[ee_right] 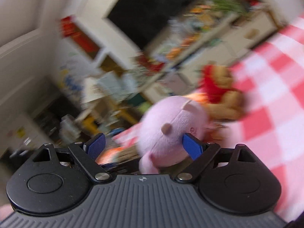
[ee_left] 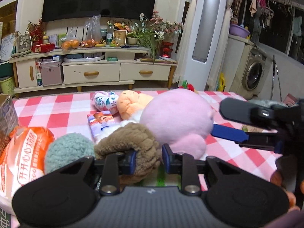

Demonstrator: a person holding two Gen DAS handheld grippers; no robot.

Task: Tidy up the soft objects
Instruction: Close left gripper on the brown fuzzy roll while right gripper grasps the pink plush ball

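Observation:
On the pink checked tablecloth (ee_left: 62, 110) lies a heap of soft things. My left gripper (ee_left: 148, 159) has its blue pads around a brown fuzzy plush (ee_left: 133, 138) and grips it. Beside it lie a grey-green fuzzy ball (ee_left: 69, 151), a big pink plush (ee_left: 178, 119), an orange plush (ee_left: 131, 104) and a floral cloth bundle (ee_left: 105, 100). My right gripper (ee_right: 144, 148) is open beside the pink plush (ee_right: 171, 131); it shows from the side in the left wrist view (ee_left: 228, 121). The right wrist view is blurred.
An orange-and-white packet (ee_left: 20, 157) lies at the left, a tissue pack (ee_left: 101, 124) in the middle. A red-and-tan bear plush (ee_right: 220, 93) lies past the pink plush. A TV cabinet (ee_left: 91, 72) stands beyond the table's far edge, a washing machine (ee_left: 252, 74) at the right.

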